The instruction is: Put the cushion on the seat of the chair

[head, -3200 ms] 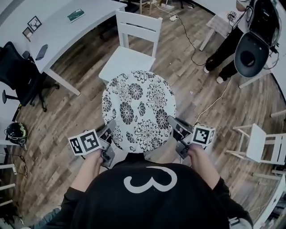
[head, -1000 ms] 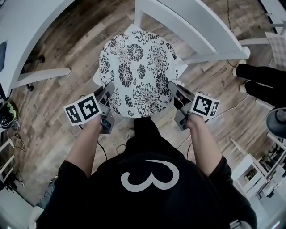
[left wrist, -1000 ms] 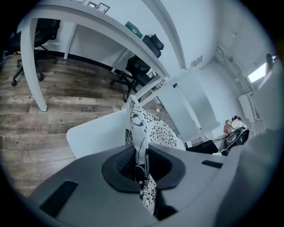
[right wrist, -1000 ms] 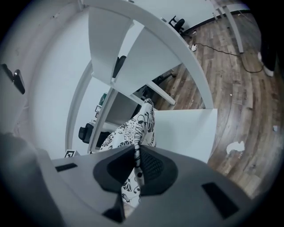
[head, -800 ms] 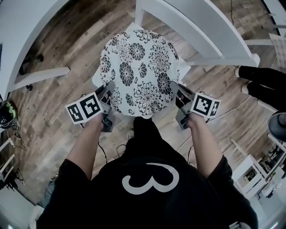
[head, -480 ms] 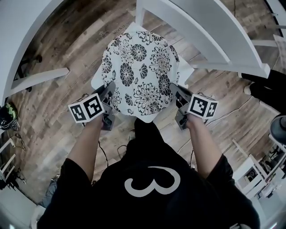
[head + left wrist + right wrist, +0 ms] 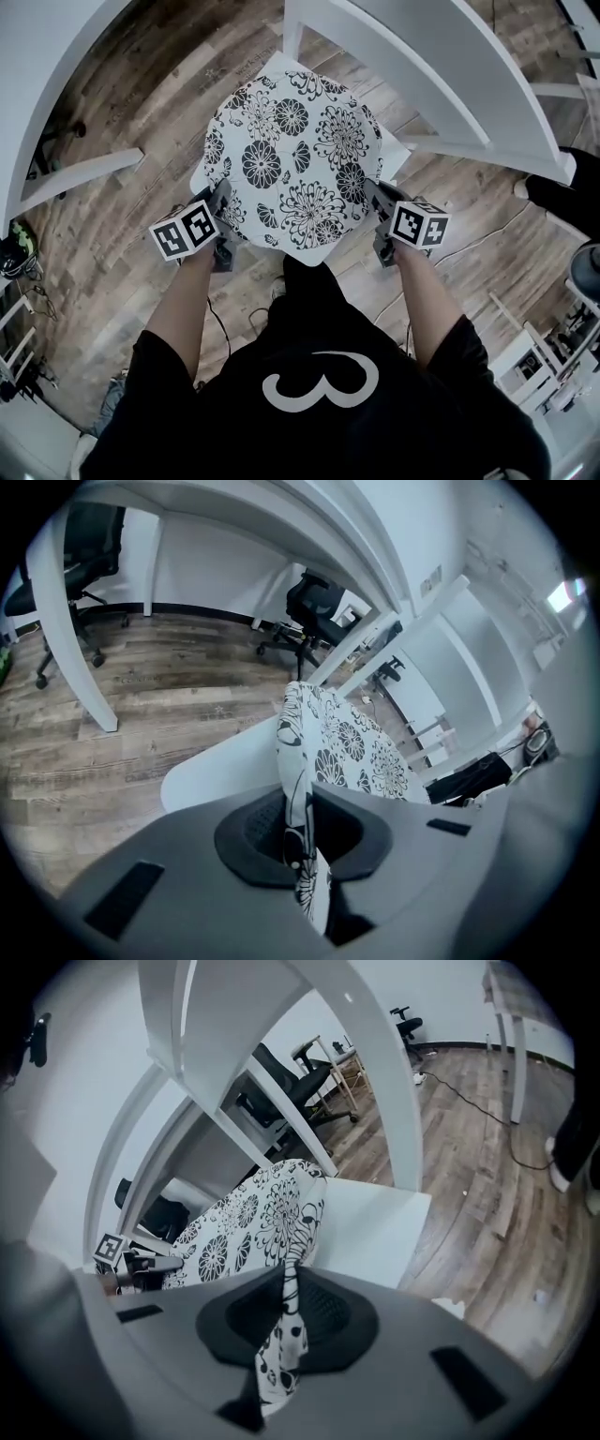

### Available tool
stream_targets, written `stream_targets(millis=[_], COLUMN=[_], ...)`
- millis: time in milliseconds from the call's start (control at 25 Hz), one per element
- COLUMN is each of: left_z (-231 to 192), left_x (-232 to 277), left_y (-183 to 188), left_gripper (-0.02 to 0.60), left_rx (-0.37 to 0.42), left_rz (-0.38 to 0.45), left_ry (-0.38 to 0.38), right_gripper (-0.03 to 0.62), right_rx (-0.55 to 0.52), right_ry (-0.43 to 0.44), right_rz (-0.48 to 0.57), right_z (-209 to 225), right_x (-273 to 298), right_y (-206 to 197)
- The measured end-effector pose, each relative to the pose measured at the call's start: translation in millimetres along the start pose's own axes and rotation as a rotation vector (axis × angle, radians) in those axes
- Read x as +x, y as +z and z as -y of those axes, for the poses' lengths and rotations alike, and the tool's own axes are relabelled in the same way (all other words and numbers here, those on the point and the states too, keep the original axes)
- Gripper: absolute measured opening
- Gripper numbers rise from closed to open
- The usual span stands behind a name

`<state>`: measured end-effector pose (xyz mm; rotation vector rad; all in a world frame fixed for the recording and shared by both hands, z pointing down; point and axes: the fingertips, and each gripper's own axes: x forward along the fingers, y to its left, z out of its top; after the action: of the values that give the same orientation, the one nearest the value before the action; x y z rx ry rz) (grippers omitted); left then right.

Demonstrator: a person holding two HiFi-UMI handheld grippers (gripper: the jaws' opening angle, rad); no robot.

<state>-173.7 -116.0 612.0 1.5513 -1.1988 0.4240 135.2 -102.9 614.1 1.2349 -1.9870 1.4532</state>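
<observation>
The round white cushion (image 7: 295, 164) with black flowers lies flat over the white chair's seat (image 7: 397, 154), covering most of it. My left gripper (image 7: 220, 202) is shut on the cushion's near left rim. At the near right rim my right gripper (image 7: 375, 197) still pinches the fabric while its jaws are opening. In the left gripper view the cushion's edge (image 7: 298, 761) runs between the pads of the left gripper (image 7: 300, 832), with the seat (image 7: 211, 766) below. The right gripper view shows the rim (image 7: 292, 1241) clamped in the right gripper (image 7: 286, 1312) above the seat (image 7: 375, 1227).
The chair's white backrest (image 7: 422, 66) rises just beyond the cushion. A white table (image 7: 47, 66) curves along the left, with its leg (image 7: 80, 173) on the wood floor. A person's dark shoe (image 7: 562, 187) stands at the right. Black office chairs (image 7: 314, 602) sit further off.
Both grippers have sunk with the cushion, which has come down over the chair seat and spread flat. The hands have drawn slightly further apart.
</observation>
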Motion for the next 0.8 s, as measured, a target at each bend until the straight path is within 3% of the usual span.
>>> stream_targets(millis=[320, 480, 600, 680, 800], left_z=[-20.4, -29.8, -40.5, -47.8, -55.0], left_x=[13.1, 13.2, 14.0, 11.7, 0.2], left_y=[0.2, -1.3, -2.5, -0.3, 4.2], left_gripper=[0.054, 0.14, 0.202, 0.267, 0.306], left_rx=[0.198, 0.203, 0.165, 0.139, 0.134], left_rz=[-0.025, -0.029, -0.033, -0.009, 0.03], left_ry=[0.187, 0.228, 0.22, 0.218, 0.216], right_gripper=[0.104, 0.129, 0.175, 0.214, 0.259], right_rx=[-0.101, -0.105, -0.1, -0.092, -0.087], right_ry=[-0.135, -0.163, -0.186, -0.209, -0.242], right_rz=[-0.061, -0.058, -0.049, -0.04, -0.01], right_z=[26.6, 32.9, 39.0, 46.4, 52.7], right_x=[8.7, 6.8, 7.3, 7.2, -0.7], right_y=[-8.9, -9.2, -8.9, -8.1, -2.0])
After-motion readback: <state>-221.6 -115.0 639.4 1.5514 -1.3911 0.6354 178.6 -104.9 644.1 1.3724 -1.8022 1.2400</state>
